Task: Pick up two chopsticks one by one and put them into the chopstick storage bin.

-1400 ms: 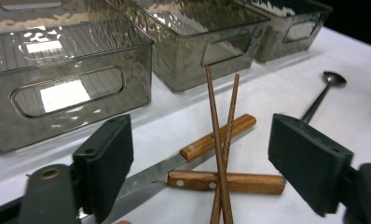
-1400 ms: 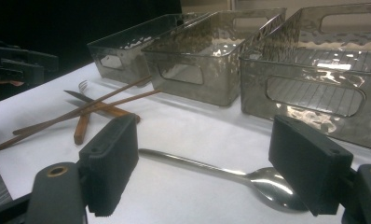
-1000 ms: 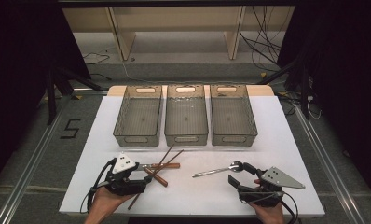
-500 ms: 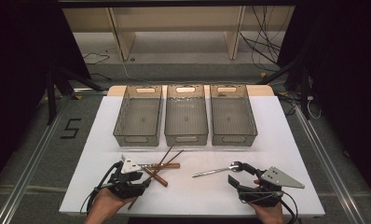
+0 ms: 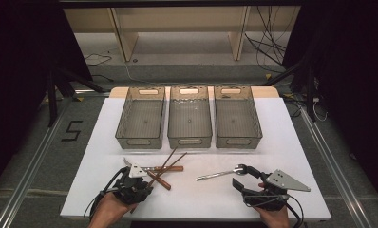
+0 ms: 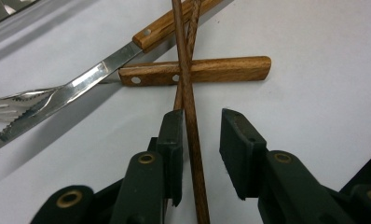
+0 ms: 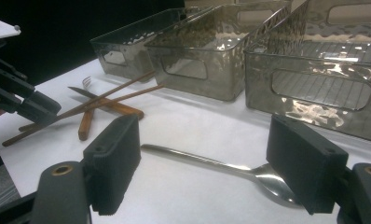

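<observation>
Two wooden chopsticks [image 5: 170,164] lie crossed over a wooden-handled knife [image 6: 81,84] and fork [image 6: 197,70] at the table's front left. My left gripper [image 6: 200,119] straddles the near end of one chopstick [image 6: 191,126]. Its jaws have just been closing; the left pad [image 6: 173,135] is at the stick and the right pad stands a little off it. In the high view this left gripper [image 5: 135,183] sits over the sticks' near ends. My right gripper [image 7: 207,140] stands wide open low over a metal spoon [image 7: 207,161], whose bowl lies by the right jaw.
Three clear plastic bins [image 5: 140,141] [image 5: 189,141] [image 5: 238,141] stand side by side behind the cutlery on the white table [image 5: 291,142]. In the right gripper view the nearest bin wall [image 7: 314,93] rises just beyond the spoon.
My left gripper has shifted slightly right onto the chopsticks' near ends and its jaws have narrowed around one stick. The right gripper and the spoon have stayed put.
</observation>
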{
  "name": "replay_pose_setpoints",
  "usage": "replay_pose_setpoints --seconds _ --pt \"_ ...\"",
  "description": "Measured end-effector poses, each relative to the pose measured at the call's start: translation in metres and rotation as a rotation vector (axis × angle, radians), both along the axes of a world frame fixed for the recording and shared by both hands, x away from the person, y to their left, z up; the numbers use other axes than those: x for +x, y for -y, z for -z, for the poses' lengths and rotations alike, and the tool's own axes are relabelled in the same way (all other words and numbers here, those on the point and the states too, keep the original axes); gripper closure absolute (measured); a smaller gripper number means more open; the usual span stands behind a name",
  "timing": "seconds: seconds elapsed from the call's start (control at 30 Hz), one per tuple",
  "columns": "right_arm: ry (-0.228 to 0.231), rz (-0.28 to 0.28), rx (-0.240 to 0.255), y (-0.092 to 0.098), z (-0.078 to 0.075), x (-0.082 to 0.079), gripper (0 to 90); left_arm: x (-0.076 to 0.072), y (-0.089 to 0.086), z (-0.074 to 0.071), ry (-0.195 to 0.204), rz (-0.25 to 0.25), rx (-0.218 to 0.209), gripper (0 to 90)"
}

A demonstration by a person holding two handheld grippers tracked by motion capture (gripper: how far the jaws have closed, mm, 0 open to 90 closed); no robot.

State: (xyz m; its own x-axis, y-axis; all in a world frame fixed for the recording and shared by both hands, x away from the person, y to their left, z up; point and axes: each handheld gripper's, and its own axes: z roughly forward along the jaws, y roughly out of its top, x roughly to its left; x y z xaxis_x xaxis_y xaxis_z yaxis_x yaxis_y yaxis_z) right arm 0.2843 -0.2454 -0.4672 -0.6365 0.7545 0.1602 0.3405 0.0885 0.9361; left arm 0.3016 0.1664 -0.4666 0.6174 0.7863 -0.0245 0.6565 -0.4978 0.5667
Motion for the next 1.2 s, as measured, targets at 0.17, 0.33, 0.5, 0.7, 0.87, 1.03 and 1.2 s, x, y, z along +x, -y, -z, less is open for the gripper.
replay_pose_setpoints --seconds 0.17,0.33,0.5,0.7,0.87,1.03,1.2 --pt "-0.004 0.006 -0.005 0.000 0.000 0.000 27.1 0.001 0.001 0.005 -0.024 0.003 0.013 72.5" --pt "-0.006 0.005 -0.001 0.000 0.000 0.000 27.1 0.002 0.004 0.009 -0.043 0.009 0.024 74.9" --pt "-0.006 0.008 0.000 0.000 0.000 0.000 27.4 0.002 0.007 0.013 -0.059 0.017 0.034 79.2" --pt "-0.006 0.006 0.002 0.000 0.000 0.000 27.5 0.002 0.006 0.013 -0.059 0.016 0.030 83.7" --pt "-0.007 0.003 0.002 0.000 0.000 0.000 27.4 0.001 0.006 0.011 -0.051 0.023 0.009 84.1" --pt "-0.008 0.000 0.001 0.000 0.000 0.000 27.4 0.000 0.004 0.004 -0.028 0.030 -0.015 84.3" --pt "-0.009 0.000 0.002 0.000 0.001 0.000 27.4 -0.001 0.001 -0.004 0.009 0.031 -0.050 84.4"
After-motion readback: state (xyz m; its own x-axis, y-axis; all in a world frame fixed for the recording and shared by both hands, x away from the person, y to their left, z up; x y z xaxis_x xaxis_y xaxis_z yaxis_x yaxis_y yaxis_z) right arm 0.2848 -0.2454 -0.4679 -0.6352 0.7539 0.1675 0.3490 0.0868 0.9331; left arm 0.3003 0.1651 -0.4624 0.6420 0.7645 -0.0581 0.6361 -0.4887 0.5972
